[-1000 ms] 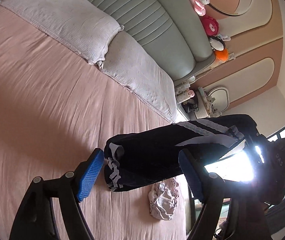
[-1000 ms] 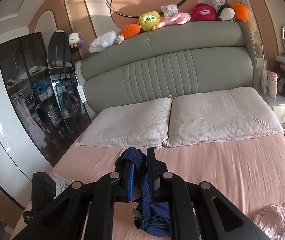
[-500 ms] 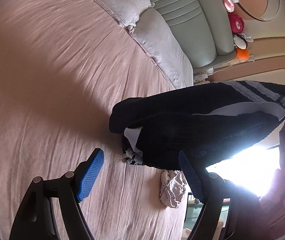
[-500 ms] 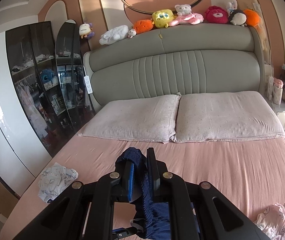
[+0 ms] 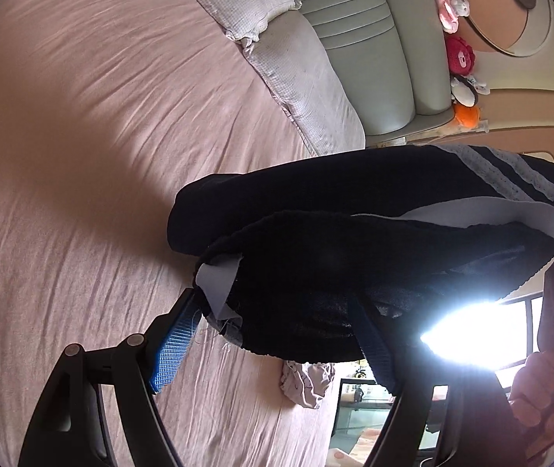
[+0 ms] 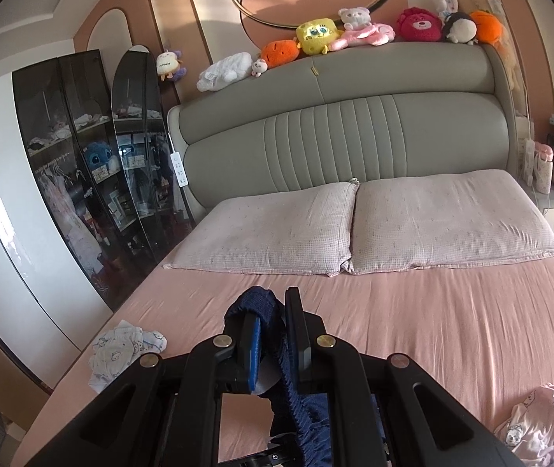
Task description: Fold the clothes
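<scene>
A dark navy garment [image 5: 355, 233] with grey-white stripes and a white inner lining hangs in the air above the pink bed sheet [image 5: 82, 155]. My right gripper [image 6: 271, 311] is shut on its elastic waistband [image 6: 255, 301], which bunches between the blue pads and trails down. My left gripper [image 5: 277, 323] is open, its blue pads on either side of the garment's lower hanging end; the cloth lies between the fingers, not clamped. A bare hand [image 5: 541, 385] shows at the right edge of the left wrist view.
Two pale pillows [image 6: 355, 229] lie against a grey padded headboard [image 6: 339, 140] topped with plush toys. A white crumpled garment [image 6: 125, 350] lies at the bed's left edge and a pink one [image 6: 537, 416] at the front right. A dark glass wardrobe [image 6: 82, 179] stands left.
The left gripper has moved in toward the hanging garment, whose lower end now sits between its open fingers. The right gripper has stayed shut on the waistband and risen slightly.
</scene>
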